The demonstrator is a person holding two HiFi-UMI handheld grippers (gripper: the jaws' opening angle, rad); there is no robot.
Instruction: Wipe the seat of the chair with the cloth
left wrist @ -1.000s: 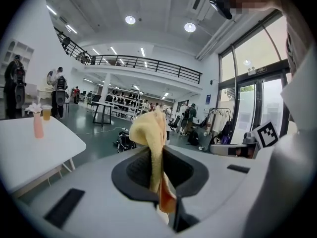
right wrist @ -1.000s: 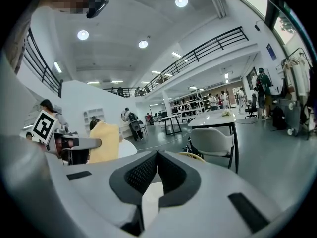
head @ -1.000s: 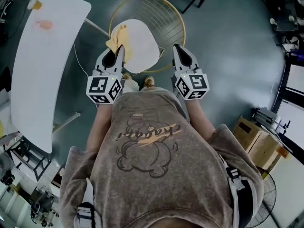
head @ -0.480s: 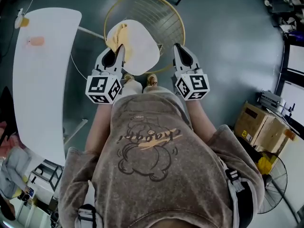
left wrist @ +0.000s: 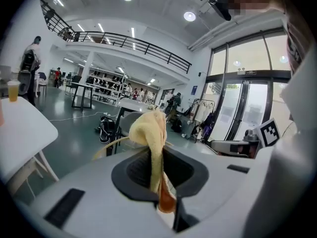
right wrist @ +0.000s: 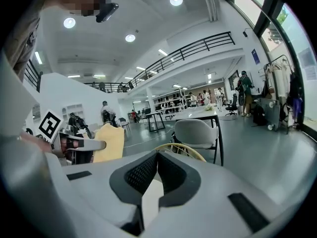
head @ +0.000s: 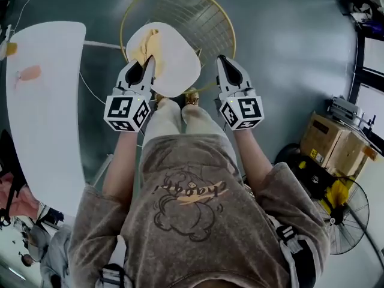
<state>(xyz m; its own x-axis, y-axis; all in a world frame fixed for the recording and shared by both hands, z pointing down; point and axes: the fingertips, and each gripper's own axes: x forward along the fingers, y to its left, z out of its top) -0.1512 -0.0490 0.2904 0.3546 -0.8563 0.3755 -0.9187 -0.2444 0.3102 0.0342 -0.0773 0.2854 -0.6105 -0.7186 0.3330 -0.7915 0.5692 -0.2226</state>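
Cloth [head: 146, 44]: near end covered by the left claw [head: 148, 65]; in the left gripper view its lower end runs out of sight between the jaws clamped on it.
Chair seat [head: 177, 59]: near edge hidden behind the left claw and the person's knees [head: 180, 116].
Table [head: 42, 101]: cut off by the head view's left edge.
Distant people [left wrist: 131, 92], left gripper view: too small to tell.

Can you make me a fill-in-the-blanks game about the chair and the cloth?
1. The left gripper is shut on a ____ cloth.
2. The seat of the chair is ____ in colour.
3. The right gripper is shut and holds ____.
Missing words: yellow, white, nothing.
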